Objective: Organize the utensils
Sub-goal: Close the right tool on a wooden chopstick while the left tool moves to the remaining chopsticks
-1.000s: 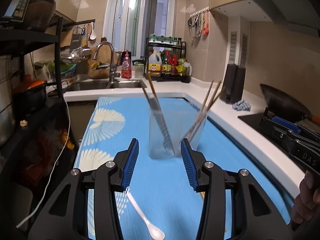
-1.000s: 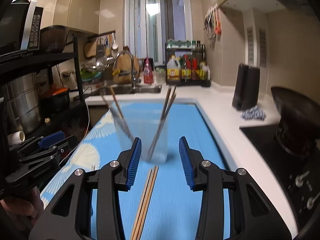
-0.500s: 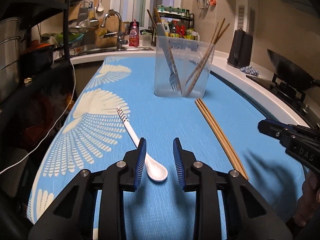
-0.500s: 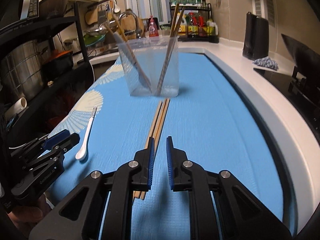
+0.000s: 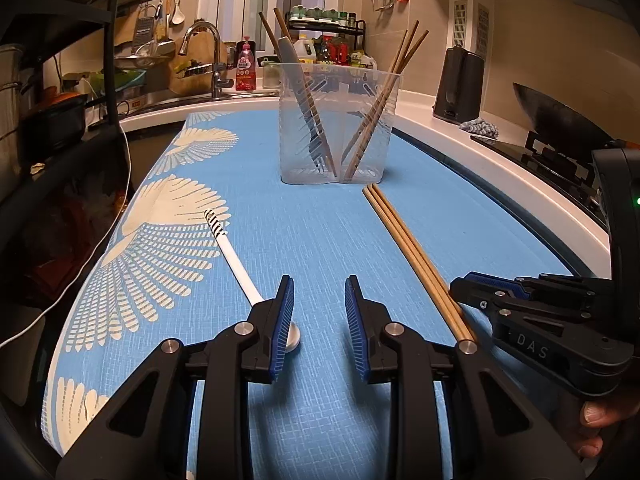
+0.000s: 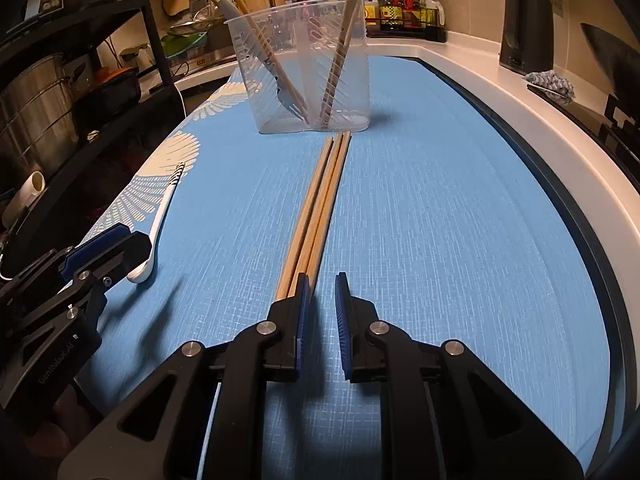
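Two views, left wrist first: the left tool (image 5: 318,322) sat low over the blue desk (image 5: 320,240), pads apart and empty, the white spoon (image 5: 248,280) lying partly under its left finger. Three loose chopsticks (image 5: 408,248) ran toward the clear holder (image 5: 340,128). Right wrist: the right tool (image 6: 322,320) was narrowly apart and opening, nothing between, chopsticks (image 6: 320,200) passing beneath its left finger.

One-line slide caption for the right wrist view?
Right gripper, jaws slightly apart, sits low beside the chopsticks lying before the clear utensil cup.
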A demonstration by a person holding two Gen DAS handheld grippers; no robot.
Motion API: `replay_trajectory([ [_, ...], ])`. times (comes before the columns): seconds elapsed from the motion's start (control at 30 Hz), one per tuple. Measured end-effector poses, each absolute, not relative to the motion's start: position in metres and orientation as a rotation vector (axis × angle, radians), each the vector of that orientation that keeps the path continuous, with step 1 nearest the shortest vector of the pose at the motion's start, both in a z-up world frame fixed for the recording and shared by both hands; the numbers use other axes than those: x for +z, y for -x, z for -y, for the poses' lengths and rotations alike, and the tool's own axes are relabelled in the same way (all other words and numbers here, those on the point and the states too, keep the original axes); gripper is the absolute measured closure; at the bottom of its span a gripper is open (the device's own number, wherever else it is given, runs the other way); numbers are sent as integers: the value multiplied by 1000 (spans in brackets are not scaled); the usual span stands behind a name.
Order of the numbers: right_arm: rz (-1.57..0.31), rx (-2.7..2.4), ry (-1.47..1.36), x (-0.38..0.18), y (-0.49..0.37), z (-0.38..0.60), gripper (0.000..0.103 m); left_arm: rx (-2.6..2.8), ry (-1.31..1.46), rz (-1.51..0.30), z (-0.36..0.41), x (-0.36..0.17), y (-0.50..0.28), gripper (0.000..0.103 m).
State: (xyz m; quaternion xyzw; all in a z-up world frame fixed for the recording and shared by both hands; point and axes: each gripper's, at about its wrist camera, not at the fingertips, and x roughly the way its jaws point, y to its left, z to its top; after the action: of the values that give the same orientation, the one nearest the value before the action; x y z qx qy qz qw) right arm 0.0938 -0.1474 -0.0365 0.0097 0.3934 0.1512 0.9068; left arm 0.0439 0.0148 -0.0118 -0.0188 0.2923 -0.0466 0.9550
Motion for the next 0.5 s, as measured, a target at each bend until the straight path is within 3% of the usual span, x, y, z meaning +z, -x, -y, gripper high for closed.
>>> replay_trajectory([
  [0.2,-826,332,10,-39,-91,138,88,-108,35,-587,-13,-11,-43,76],
  [0.5,-822,257,-5,-38,-90,153,97,-161,43,-627,-1,-16,-46,76],
])
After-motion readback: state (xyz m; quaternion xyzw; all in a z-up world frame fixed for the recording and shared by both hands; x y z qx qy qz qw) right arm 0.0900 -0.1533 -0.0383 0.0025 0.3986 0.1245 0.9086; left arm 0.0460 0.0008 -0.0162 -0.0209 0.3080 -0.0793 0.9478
